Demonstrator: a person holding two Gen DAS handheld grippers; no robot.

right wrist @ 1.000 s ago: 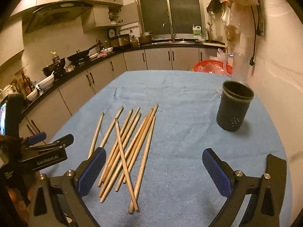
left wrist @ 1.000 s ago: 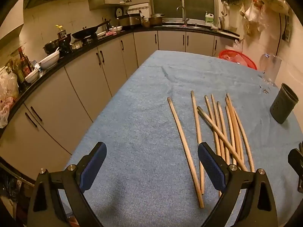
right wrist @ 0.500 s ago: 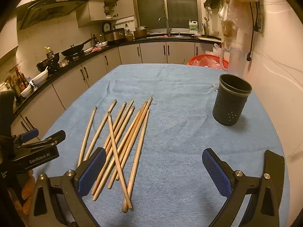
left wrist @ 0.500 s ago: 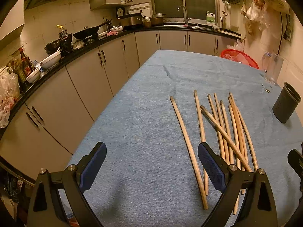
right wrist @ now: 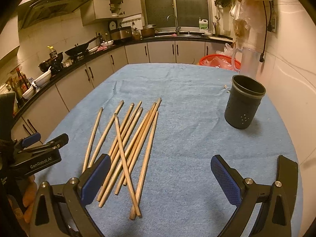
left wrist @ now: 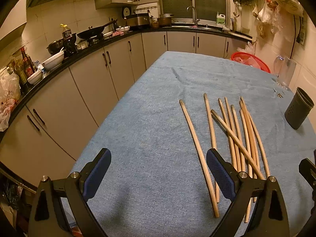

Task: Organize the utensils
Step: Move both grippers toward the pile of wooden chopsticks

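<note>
Hovering low over a bench (left wrist: 154, 122) draped in a blue cloth, the left claw (left wrist: 158, 169) was spread wide with nothing between its blue-padded fingers (left wrist: 96, 172). The right claw (right wrist: 158, 175) was likewise wide apart and held nothing, poised above the near edge of the bench (right wrist: 197, 148).

A loose bundle of wooden chopsticks (right wrist: 128, 144) lay flat on the cloth around the middle of the bench, their tips pointing toward the far edge. Most lay roughly parallel and touching one another, while one chopstick (right wrist: 126, 164) crossed diagonally over the top of the pile. Seen from the left wrist, the chopsticks (left wrist: 235, 136) sat toward the right-hand edge, and the left-most one (left wrist: 197, 150) lay apart from the others, reaching in front of the left claw's right finger.

A dark cylindrical utensil holder (right wrist: 244, 104) stood upright near the right edge of the bench, well apart from the chopsticks, its mouth open and small holes dotted low on its side. From the left wrist, the same holder (left wrist: 298, 108) appeared at the far right.

Beyond it, at the far right corner, stood a clear plastic jug (right wrist: 248, 61), with a red basket (right wrist: 217, 61) just past the far edge. Kitchen cabinets (left wrist: 88, 83) ran along the left side, beneath a dark counter crowded with bowls, bottles and a wok (left wrist: 92, 32).
</note>
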